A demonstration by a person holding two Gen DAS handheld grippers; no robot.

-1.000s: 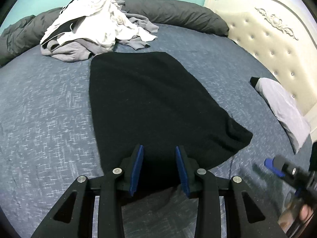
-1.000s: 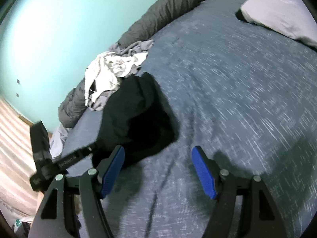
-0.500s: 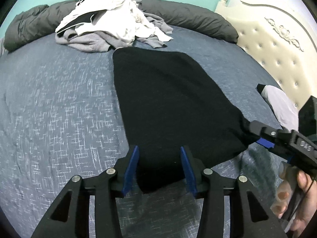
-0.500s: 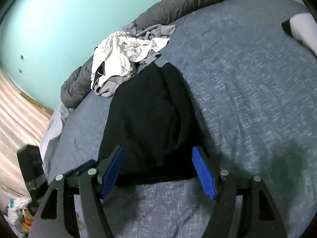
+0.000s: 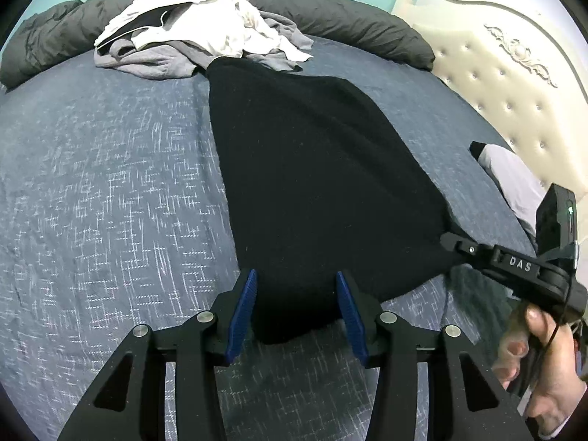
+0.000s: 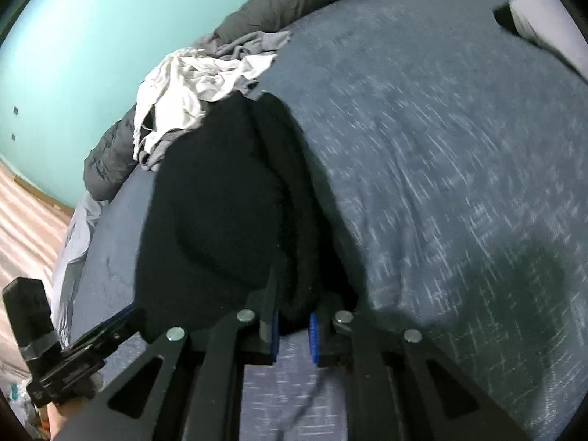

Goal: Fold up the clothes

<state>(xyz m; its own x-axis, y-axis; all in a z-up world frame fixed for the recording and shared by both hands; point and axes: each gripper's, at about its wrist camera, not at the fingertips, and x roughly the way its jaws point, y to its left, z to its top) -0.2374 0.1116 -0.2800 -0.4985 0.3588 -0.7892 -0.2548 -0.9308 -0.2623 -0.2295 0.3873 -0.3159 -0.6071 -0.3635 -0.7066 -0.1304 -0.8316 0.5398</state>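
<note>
A black garment (image 5: 316,183) lies flat and lengthwise on the blue bed. My left gripper (image 5: 296,307) is open, its blue pads on either side of the garment's near edge. My right gripper (image 6: 294,330) is shut on the garment's near right corner (image 6: 294,294); in the left wrist view it (image 5: 455,244) shows at the right, held by a hand. The garment also shows in the right wrist view (image 6: 220,213), bunched into a fold at the pinch.
A pile of white and grey clothes (image 5: 198,33) lies at the far end of the bed, against a dark grey rolled duvet (image 5: 345,22). A cream tufted headboard (image 5: 507,70) and a pale pillow (image 5: 514,183) stand at the right. A teal wall (image 6: 92,36) lies behind.
My right gripper swung in from the right, reached the garment's near right corner and shut on it. My left gripper moved forward a little and opened wider over the near edge.
</note>
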